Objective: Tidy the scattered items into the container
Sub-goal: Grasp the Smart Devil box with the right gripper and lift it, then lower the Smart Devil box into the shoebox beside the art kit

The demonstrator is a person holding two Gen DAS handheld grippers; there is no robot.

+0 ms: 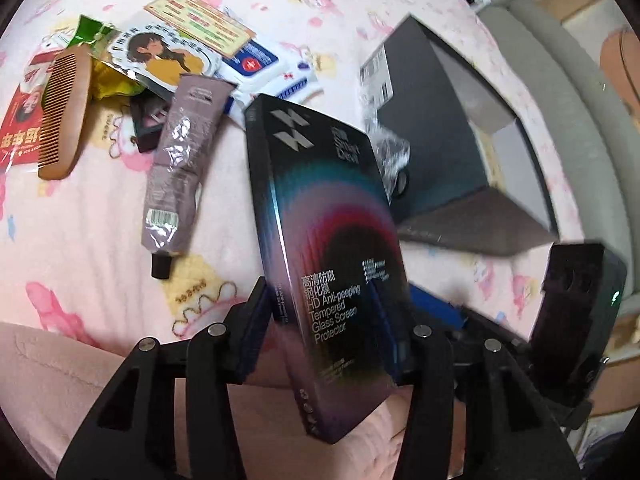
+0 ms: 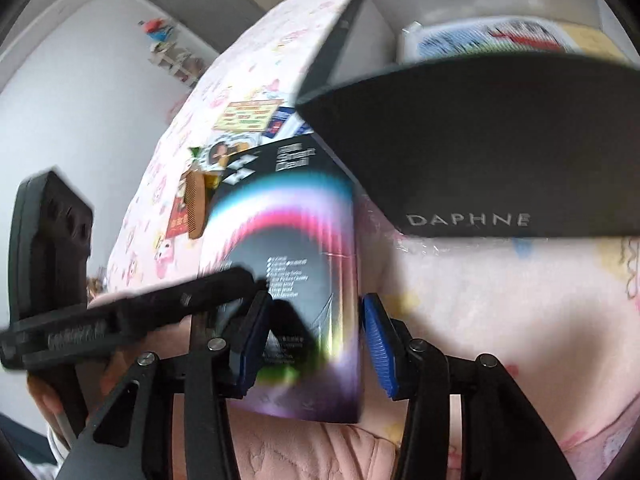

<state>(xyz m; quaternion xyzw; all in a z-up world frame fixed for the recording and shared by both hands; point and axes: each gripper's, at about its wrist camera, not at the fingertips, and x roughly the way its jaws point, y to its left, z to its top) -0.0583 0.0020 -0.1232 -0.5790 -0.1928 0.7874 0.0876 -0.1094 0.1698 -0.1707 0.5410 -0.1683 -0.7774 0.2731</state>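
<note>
- Left wrist view: the left hand-held gripper (image 1: 320,320) was clamped on the lower part of a screen protector box (image 1: 320,240) — flat, stiff, glossy, probably light and slippery. It stood tilted above the pink bed sheet (image 1: 80,220), beside the open dark container (image 1: 472,152).
- Right wrist view: the right hand-held gripper (image 2: 316,340) stood apart, its fingers either side of the same box — whether they touched it is unclear. Gripping across the narrow edges looked safest.

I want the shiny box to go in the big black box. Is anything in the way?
Mostly no. The protector box sits in the left gripper, and the container is open. Only crinkly plastic wrap lies between them, beside the container's wall.
</note>
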